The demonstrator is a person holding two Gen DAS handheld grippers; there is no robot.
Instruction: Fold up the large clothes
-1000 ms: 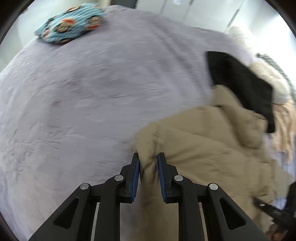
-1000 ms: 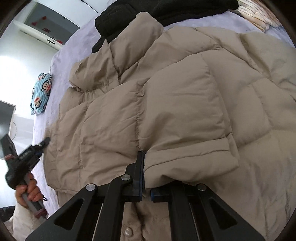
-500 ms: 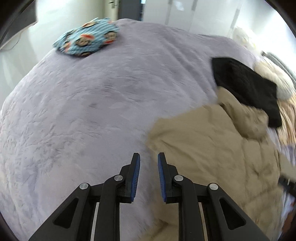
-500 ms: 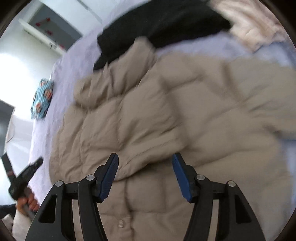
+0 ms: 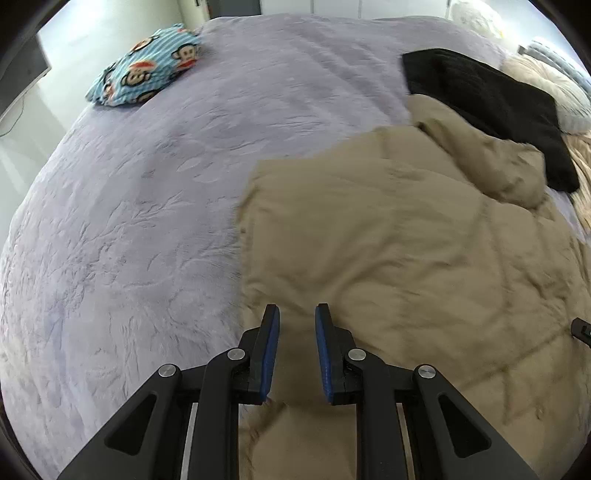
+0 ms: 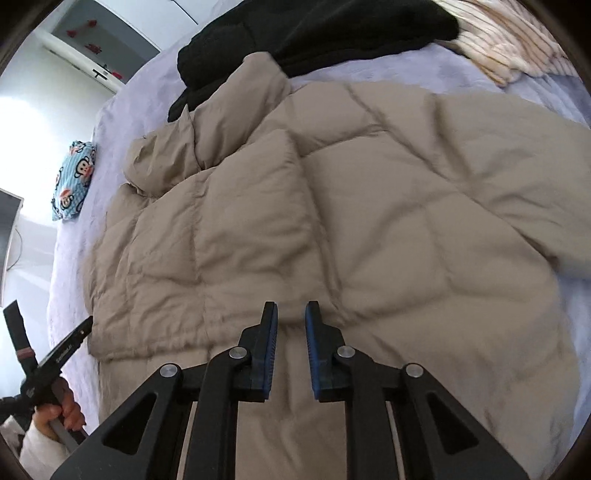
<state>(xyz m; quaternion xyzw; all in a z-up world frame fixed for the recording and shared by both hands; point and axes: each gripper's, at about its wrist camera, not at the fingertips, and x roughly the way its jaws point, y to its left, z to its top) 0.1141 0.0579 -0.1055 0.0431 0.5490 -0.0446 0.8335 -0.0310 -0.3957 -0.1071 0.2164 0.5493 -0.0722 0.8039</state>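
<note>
Beige quilted jacket (image 6: 332, 206) on bed, right gripper (image 6: 291, 314) closing, nothing gripped

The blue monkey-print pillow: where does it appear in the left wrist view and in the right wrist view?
Left wrist view: the blue monkey-print pillow lies upper left, on the lilac bedspread.
Right wrist view: the pillow is at the left edge, halfway up.
Shared landmark: the black garment beyond the beige puffer coat.

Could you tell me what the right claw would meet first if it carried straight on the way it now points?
Most likely the tan puffer jacket: the right claw points down at its quilted surface with nothing between.
</note>
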